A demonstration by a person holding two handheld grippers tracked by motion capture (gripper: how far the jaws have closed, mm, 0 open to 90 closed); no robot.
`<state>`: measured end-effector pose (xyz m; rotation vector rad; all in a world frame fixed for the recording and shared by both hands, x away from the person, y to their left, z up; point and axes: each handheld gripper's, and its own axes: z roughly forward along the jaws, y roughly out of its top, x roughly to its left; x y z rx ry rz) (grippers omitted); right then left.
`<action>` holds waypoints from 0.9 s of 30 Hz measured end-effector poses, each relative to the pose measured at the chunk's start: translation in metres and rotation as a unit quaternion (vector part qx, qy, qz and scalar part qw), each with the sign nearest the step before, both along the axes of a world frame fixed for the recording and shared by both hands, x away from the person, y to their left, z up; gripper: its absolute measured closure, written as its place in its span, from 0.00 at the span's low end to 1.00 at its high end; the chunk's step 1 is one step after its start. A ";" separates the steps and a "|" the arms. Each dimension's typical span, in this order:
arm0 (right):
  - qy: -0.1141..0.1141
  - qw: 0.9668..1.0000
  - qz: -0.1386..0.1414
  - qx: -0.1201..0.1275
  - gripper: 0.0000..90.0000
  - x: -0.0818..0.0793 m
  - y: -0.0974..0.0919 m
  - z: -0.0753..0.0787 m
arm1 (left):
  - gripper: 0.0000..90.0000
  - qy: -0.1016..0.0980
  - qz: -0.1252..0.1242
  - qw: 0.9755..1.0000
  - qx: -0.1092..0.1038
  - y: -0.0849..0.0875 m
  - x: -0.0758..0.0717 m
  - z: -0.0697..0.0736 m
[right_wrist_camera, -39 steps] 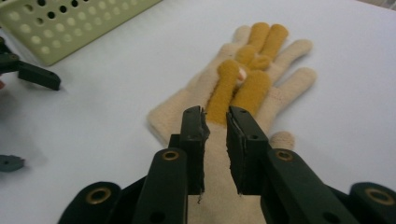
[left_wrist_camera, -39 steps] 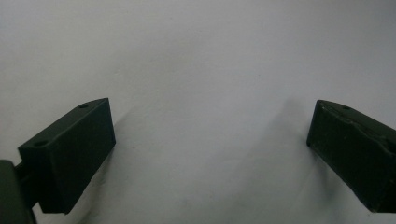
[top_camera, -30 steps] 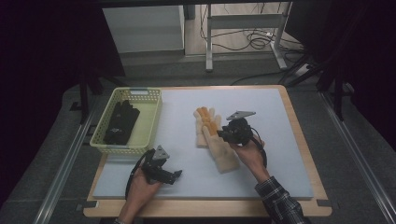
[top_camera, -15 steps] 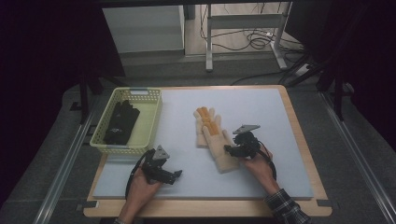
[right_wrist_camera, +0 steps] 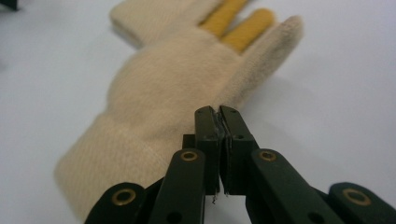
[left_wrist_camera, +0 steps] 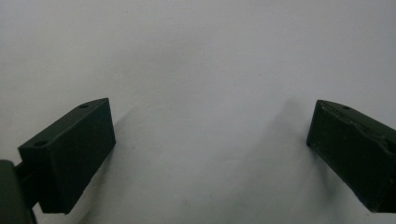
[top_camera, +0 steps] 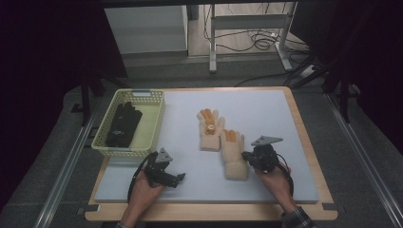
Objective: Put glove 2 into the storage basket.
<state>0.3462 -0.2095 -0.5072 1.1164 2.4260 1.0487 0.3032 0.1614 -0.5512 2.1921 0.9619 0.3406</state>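
Since a second ago my right gripper [top_camera: 248,156] has slid from over the gloves toward the near right, and its jaws have just been closing; they now meet at the edge of the near glove [right_wrist_camera: 177,121], with perhaps a pinch of fabric between them, though I cannot tell. That glove lies flat mid-table, just near-right of the far glove [top_camera: 209,129]. My left gripper [top_camera: 179,178] rests wide open and empty. I'd lift gently to check the pinch before carrying toward the basket [top_camera: 157,118].
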 end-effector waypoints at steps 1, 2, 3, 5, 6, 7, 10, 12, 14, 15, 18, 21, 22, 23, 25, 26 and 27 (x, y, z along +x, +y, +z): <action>0.007 1.000 0.004 -0.001 0.93 -0.004 -0.002 0.000 | 0.01 0.000 0.000 1.000 0.000 0.000 0.000 0.000; 0.009 1.000 0.006 -0.003 0.91 -0.007 -0.004 0.001 | 0.01 0.000 0.000 1.000 0.000 0.000 0.000 0.000; 0.001 1.000 0.007 -0.005 0.86 -0.009 -0.005 0.002 | 0.01 0.000 0.000 1.000 0.000 0.000 0.000 0.000; -0.013 1.000 0.003 -0.003 0.77 -0.008 -0.004 0.008 | 0.01 0.000 0.000 1.000 0.000 0.000 0.000 0.000; -0.019 1.000 0.003 0.003 0.76 -0.005 -0.003 0.010 | 0.01 0.000 0.000 1.000 0.000 0.000 0.000 0.000; -0.023 1.000 0.003 0.007 0.73 -0.001 -0.001 0.013 | 0.01 0.000 0.000 1.000 0.000 0.000 0.000 0.000; -0.031 0.999 0.009 0.015 0.67 0.013 0.011 0.016 | 0.01 0.000 0.000 1.000 0.000 0.000 0.000 0.000; -0.030 0.999 0.015 0.018 0.63 0.024 0.022 0.016 | 0.01 0.000 0.000 1.000 0.000 0.000 0.000 0.000; -0.029 0.999 0.020 0.019 0.61 0.032 0.031 0.016 | 0.01 0.000 0.000 1.000 0.000 0.000 0.000 0.000; -0.031 0.999 0.022 0.019 0.59 0.037 0.036 0.015 | 0.01 0.000 0.000 1.000 0.000 0.000 0.000 0.000; -0.035 0.999 0.029 0.021 0.55 0.050 0.050 0.015 | 0.01 0.000 0.000 1.000 0.000 0.000 0.000 0.000; -0.036 0.998 0.036 0.025 0.50 0.064 0.064 0.014 | 0.01 0.000 0.000 1.000 0.000 0.000 0.000 0.000; -0.035 0.998 0.038 0.026 0.49 0.067 0.067 0.014 | 0.01 0.000 0.000 1.000 0.000 0.000 0.000 0.000; -0.036 0.998 0.041 0.025 0.48 0.071 0.072 0.013 | 0.01 0.000 0.000 1.000 0.000 0.000 0.000 0.000; -0.039 0.998 0.047 0.018 0.45 0.079 0.082 0.011 | 0.01 0.000 0.000 1.000 0.000 0.000 0.000 0.000; -0.038 0.998 0.048 0.016 0.43 0.082 0.085 0.010 | 0.01 0.000 0.000 1.000 0.001 0.000 0.000 0.000; -0.036 0.998 0.049 0.013 0.42 0.086 0.089 0.008 | 0.01 0.000 0.000 1.000 0.000 0.000 0.000 0.000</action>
